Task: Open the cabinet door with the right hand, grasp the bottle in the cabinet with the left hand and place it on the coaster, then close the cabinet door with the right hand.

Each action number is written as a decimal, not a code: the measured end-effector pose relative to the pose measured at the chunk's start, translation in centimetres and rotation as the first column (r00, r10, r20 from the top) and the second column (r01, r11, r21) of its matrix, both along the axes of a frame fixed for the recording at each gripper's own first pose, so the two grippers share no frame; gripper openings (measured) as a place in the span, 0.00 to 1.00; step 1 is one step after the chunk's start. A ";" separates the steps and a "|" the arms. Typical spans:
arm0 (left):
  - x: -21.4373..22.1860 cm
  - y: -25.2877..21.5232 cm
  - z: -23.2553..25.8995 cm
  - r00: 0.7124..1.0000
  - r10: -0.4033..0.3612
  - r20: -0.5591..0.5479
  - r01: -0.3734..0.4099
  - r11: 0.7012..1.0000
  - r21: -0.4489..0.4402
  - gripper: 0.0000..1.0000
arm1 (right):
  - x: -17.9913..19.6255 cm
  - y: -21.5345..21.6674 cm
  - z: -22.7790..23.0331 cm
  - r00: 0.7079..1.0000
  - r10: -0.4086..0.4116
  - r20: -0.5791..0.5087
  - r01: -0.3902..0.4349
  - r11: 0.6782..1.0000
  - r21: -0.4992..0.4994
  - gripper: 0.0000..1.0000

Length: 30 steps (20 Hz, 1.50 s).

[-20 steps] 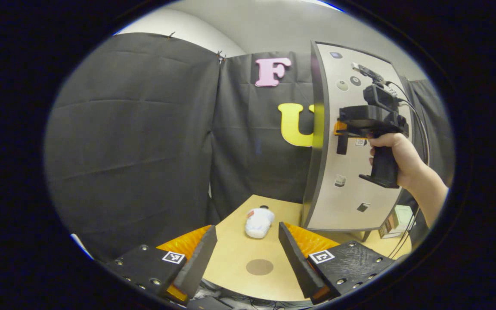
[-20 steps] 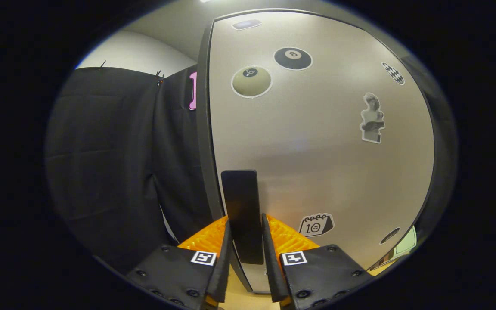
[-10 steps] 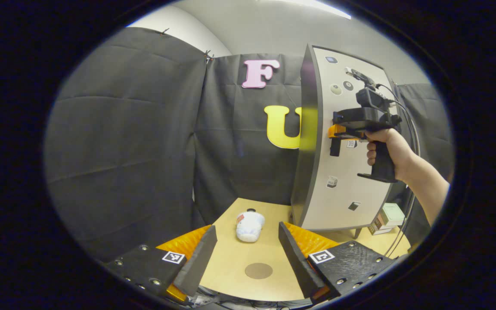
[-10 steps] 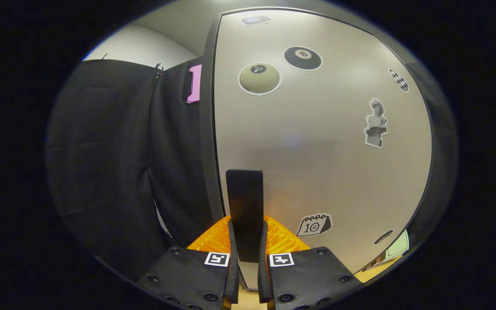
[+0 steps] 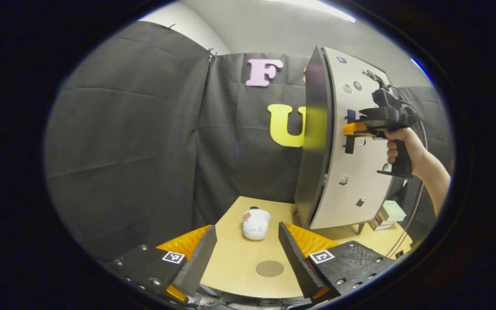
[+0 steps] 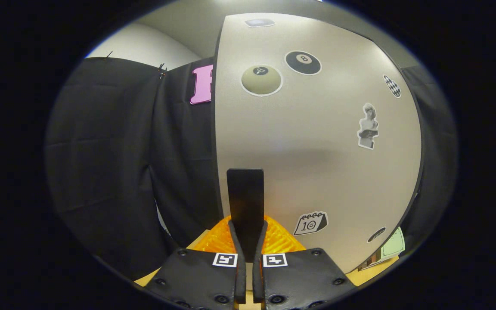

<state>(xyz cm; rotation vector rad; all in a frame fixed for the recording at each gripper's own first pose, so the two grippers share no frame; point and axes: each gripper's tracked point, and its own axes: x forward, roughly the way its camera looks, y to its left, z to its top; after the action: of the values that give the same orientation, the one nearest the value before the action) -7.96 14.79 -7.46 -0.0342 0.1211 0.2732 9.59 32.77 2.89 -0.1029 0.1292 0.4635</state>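
Black cloth hung behind a light wooden table. On it lay a small white bottle on its side, just past the round brown coaster and not on it. The bottle looked light and smooth, so it might roll; its middle seemed the best place to hold. The left gripper hung over the table, fingers wide apart, holding nothing. The right gripper was squeezed tight on the dark handle of the cabinet door. The left gripper view showed the hand and the door's thin edge. The right gripper view showed the door's stickers up close.
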 end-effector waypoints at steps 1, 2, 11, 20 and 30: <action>0.6 0.5 0.0 1.000 -0.009 -0.006 0.009 1.000 0.002 0.87 | -0.3 -0.2 0.0 1.000 0.009 0.002 -0.009 1.000 -0.007 0.07; 1.7 0.8 0.0 1.000 -0.019 -0.007 0.019 1.000 0.003 0.89 | -0.7 -0.4 0.0 1.000 0.019 0.000 -0.019 1.000 -0.008 0.04; 5.5 0.2 0.0 0.992 -0.127 0.015 0.126 0.992 0.029 0.87 | -1.5 -3.2 -0.4 0.998 0.048 -0.036 -0.047 0.999 0.020 0.08; 7.9 -3.5 -1.3 0.971 -0.239 -0.020 0.239 0.970 0.045 0.89 | -3.0 -5.6 -0.3 0.997 -0.049 -0.055 0.053 0.996 0.077 0.08; 11.5 -11.3 -1.9 0.913 -0.406 -0.036 0.407 0.913 0.011 0.89 | -4.0 -8.6 -0.2 0.981 -0.182 -0.065 0.189 0.976 0.108 0.07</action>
<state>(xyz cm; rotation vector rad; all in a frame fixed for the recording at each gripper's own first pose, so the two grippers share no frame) 3.58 3.50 -9.31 0.0143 0.1559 -0.1435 5.60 24.20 2.65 0.0343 0.1642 0.2862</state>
